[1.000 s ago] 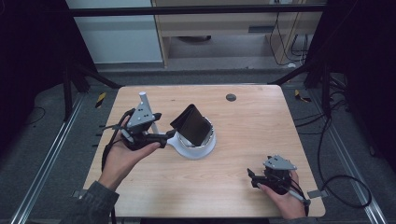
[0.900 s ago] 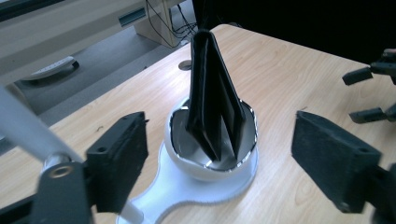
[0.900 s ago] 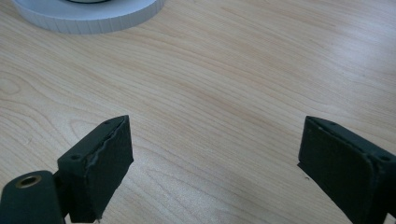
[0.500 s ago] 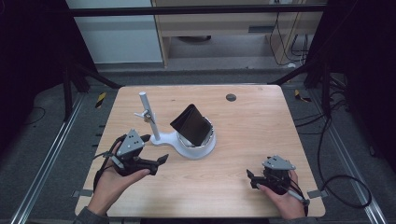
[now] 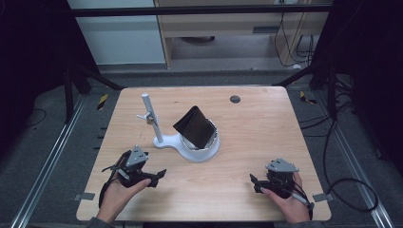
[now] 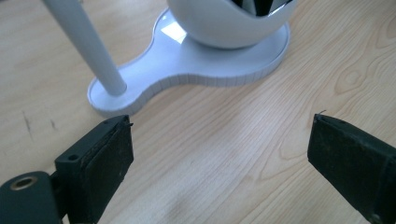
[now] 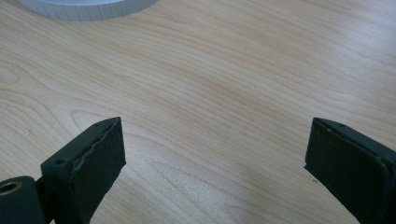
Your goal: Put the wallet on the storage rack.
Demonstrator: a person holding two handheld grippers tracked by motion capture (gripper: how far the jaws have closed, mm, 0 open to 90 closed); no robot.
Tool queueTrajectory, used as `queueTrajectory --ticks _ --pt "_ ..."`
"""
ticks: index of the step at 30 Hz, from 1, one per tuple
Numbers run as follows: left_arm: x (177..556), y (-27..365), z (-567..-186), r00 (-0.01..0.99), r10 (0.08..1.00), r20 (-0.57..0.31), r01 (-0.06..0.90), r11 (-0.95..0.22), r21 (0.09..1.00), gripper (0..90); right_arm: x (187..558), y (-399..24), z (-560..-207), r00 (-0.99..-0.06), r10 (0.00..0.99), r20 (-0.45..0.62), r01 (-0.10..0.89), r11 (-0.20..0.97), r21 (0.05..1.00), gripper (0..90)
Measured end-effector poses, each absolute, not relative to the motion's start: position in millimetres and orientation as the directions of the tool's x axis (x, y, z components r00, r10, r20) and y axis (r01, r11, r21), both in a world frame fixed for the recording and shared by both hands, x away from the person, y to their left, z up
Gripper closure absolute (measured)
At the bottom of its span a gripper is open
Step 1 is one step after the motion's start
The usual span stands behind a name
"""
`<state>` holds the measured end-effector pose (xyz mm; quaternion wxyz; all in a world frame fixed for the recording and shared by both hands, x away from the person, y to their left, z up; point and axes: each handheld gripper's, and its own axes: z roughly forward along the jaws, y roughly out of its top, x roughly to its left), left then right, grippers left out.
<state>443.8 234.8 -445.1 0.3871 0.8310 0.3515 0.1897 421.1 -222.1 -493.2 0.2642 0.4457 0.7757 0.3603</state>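
A white stand (image 5: 190,151) sits mid-table: a flat base, a thin upright pole (image 5: 152,118) with a small clip, and a round cup holding a tilted black flat object (image 5: 195,127). My left gripper (image 5: 159,175) rests low at the front left, aimed at the base (image 6: 187,70) and pole (image 6: 86,42). Its jaws have just been opening and stand wide, with only bare wood between the left gripper's (image 6: 219,140) pads. At the front right, my right gripper (image 5: 254,183) points left; its jaws have also just been opening, and the right gripper (image 7: 215,144) holds nothing.
A small dark round disc (image 5: 235,99) lies near the wooden table's (image 5: 266,137) far edge. The stand's rim (image 7: 88,8) shows at the top of the right gripper view. Cables (image 5: 342,180) trail on the floor to the right; metal frame rails flank the table.
My left gripper has left the stand's pole and come down toward the table's front left, with its jaws spread wider. The right hand has kept its place.
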Motion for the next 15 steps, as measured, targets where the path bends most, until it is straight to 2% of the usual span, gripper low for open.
queueTrajectory --ticks 8,15 --pt "453.1 252.7 -483.9 0.612 0.791 0.019 0.520 -0.420 0.744 7.1 423.6 -220.3 -498.9 -0.474 0.878 -0.063 0.532 0.343 0.774 4.7" --pt "455.3 261.6 -489.3 0.573 0.818 0.042 0.531 -0.410 0.742 7.0 423.9 -216.9 -501.0 -0.490 0.869 -0.067 0.539 0.362 0.760 4.8"
